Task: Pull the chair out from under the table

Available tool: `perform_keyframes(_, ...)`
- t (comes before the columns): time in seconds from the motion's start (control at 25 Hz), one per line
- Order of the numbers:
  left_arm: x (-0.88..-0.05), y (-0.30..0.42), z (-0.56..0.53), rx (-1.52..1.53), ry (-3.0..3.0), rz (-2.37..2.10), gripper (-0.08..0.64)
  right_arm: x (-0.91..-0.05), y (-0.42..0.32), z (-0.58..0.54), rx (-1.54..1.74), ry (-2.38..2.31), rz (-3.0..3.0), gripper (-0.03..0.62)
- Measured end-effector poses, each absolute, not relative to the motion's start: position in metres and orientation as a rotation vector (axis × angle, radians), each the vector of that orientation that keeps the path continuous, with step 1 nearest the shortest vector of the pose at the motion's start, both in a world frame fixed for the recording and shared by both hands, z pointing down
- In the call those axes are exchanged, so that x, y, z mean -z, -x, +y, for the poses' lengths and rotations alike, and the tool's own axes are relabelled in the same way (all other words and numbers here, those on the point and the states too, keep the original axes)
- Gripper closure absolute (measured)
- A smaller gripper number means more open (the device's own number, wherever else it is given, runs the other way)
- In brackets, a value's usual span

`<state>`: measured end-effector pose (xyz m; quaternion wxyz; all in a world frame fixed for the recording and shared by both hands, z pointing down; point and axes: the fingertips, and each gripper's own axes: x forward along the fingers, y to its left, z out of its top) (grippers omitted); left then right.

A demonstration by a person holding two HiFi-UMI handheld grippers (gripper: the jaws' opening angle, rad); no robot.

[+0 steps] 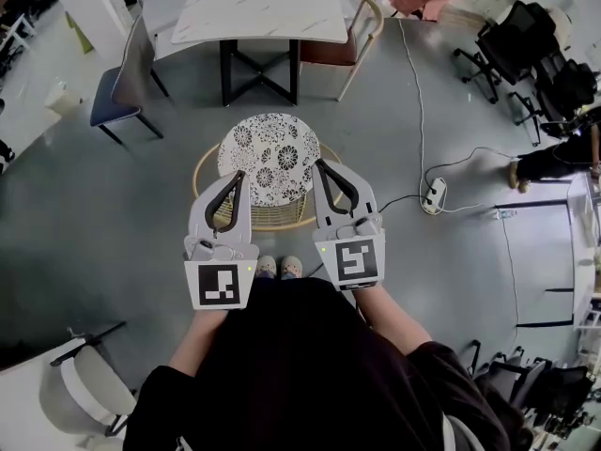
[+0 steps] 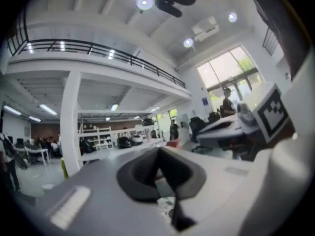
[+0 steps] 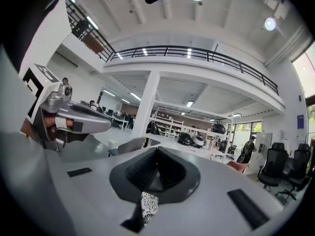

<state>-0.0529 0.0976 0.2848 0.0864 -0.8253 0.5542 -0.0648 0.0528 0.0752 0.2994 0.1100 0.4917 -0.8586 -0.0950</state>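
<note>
The chair (image 1: 269,158) has a round black-and-white floral seat and a light cane frame. It stands on the grey floor just in front of my feet, apart from the white marble-top table (image 1: 263,7) beyond it. My left gripper (image 1: 237,175) and right gripper (image 1: 324,165) hover side by side above the seat's near edge, touching nothing. Both are shut and hold nothing. In the left gripper view the closed left gripper (image 2: 158,151) points level across the room. The right gripper (image 3: 156,151) does the same, with a sliver of the floral seat (image 3: 147,206) showing below its jaws.
A blue-grey chair (image 1: 122,87) stands left of the table and a wood-framed chair (image 1: 346,50) at its right. A power strip (image 1: 433,195) with cables lies on the floor at right. Black office chairs (image 1: 526,54) sit far right, a white chair (image 1: 80,393) near left.
</note>
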Motion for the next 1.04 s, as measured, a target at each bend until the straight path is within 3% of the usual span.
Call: perform_keyframes(1.04,-0.290,0.066,0.093,0.196,2.494,1.702,0.552,-0.300,-0.050,0.078,0.150,-1.508,-2.577,0.572)
